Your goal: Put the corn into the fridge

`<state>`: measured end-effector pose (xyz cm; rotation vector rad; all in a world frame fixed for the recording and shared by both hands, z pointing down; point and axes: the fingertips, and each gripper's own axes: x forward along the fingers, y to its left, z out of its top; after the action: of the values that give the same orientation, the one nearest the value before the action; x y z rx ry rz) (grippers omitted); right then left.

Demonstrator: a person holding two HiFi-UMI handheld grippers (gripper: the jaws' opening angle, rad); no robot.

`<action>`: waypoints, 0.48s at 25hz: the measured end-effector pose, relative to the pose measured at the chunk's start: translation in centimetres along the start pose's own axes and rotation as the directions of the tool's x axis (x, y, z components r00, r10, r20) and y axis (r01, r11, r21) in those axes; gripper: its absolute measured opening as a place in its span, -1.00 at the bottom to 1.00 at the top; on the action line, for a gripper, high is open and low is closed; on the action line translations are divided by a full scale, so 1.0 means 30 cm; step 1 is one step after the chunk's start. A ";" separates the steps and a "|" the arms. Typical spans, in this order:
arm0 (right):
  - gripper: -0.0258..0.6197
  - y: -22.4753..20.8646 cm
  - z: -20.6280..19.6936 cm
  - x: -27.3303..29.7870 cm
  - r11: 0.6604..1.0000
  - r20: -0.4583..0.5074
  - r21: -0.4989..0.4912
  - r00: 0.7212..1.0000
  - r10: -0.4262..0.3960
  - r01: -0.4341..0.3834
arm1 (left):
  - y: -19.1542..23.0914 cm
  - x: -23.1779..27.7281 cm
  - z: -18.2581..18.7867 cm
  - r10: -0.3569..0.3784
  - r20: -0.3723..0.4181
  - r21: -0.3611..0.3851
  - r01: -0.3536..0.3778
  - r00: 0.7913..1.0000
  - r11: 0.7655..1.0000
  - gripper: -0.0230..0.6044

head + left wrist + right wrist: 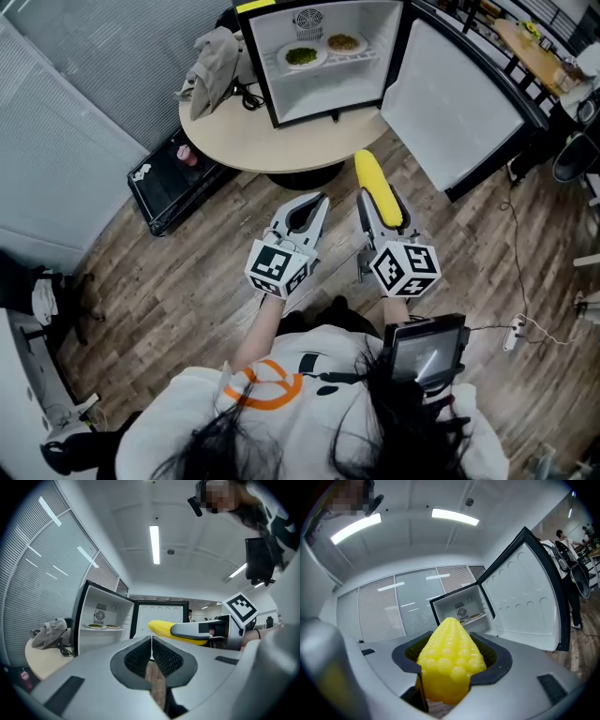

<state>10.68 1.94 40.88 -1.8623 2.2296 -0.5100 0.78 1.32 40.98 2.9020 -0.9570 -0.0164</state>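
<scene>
Yellow knobbly corn cob (379,190) sits clamped lengthwise in the right gripper (382,211), tip pointing up-frame at the open white fridge (323,89); the left gripper (317,204) is closed, empty.

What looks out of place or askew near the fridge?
Nothing spilled or damaged. The corn sits lengthwise in the right gripper; the fridge stands open. A crumpled cloth lies heaped on the table beside it.
</scene>
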 end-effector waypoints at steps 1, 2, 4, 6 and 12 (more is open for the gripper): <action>-0.14 -0.013 0.004 0.007 1.000 -0.004 0.002 1.000 0.011 -0.011 | 0.000 0.015 -0.001 0.008 0.001 -0.002 -0.008 1.000 1.000 -0.89; -0.14 -0.025 0.009 0.014 1.000 -0.008 0.003 1.000 0.021 -0.021 | -0.001 0.031 0.000 0.016 0.001 -0.003 -0.016 1.000 1.000 -0.89; -0.14 -0.048 0.020 0.030 0.999 -0.014 0.000 0.999 0.041 -0.041 | -0.004 0.061 0.003 0.027 0.002 -0.003 -0.027 1.000 1.000 -0.89; -0.14 -0.070 0.029 0.048 0.998 -0.021 -0.002 0.998 0.060 -0.060 | -0.011 0.089 0.008 0.035 0.004 0.002 -0.035 0.999 0.999 -0.89; -0.14 -0.108 0.030 0.089 0.993 -0.050 0.006 0.992 0.115 -0.115 | -0.022 0.144 0.009 0.065 0.014 -0.001 -0.065 0.998 0.998 -0.89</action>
<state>13.45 -1.28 41.47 -1.7247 2.3504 -0.5453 4.63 -0.73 40.73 2.8728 -1.0525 -0.0332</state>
